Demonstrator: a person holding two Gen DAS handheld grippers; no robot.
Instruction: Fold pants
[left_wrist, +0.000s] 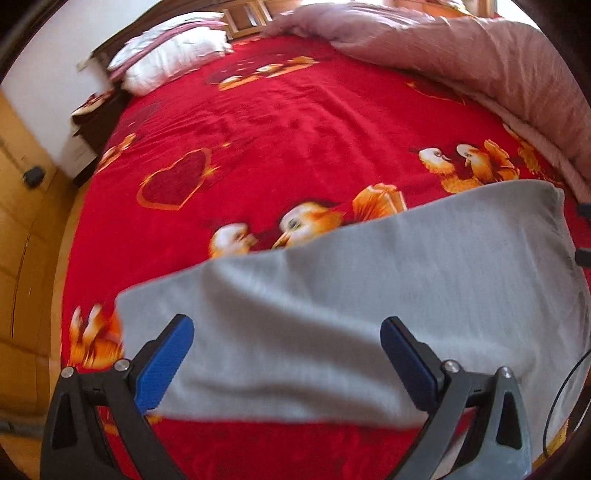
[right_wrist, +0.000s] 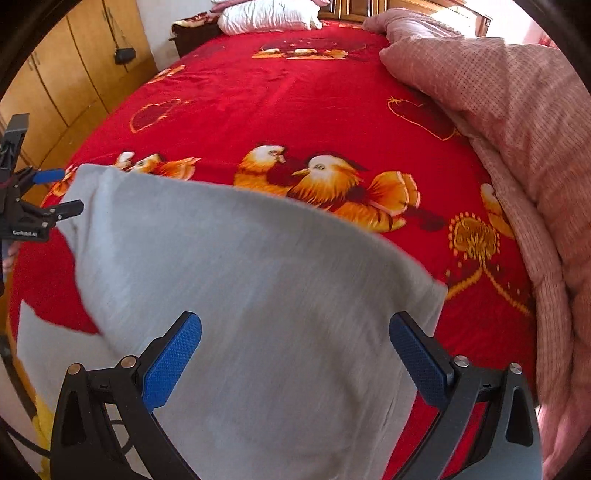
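Both grippers, left (left_wrist: 287, 356) and right (right_wrist: 295, 354), had their blue-padded fingers (left_wrist: 166, 363) spread wide and gripped nothing. The folded light grey knit pants (left_wrist: 351, 295) lay flat beneath them on the red blanket printed with hearts and orange ducks (left_wrist: 280, 122), near the bed's front edge, with a pink quilt (right_wrist: 517, 122) bunched along the right side.

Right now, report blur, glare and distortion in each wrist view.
Left wrist view: motion blur smears the grey pants and the printed red blanket; fisheye bends the bed edge. Right wrist view: sharper, the pink quilt weave is readable, the pants softly blurred; daylight blows out the top right corner.
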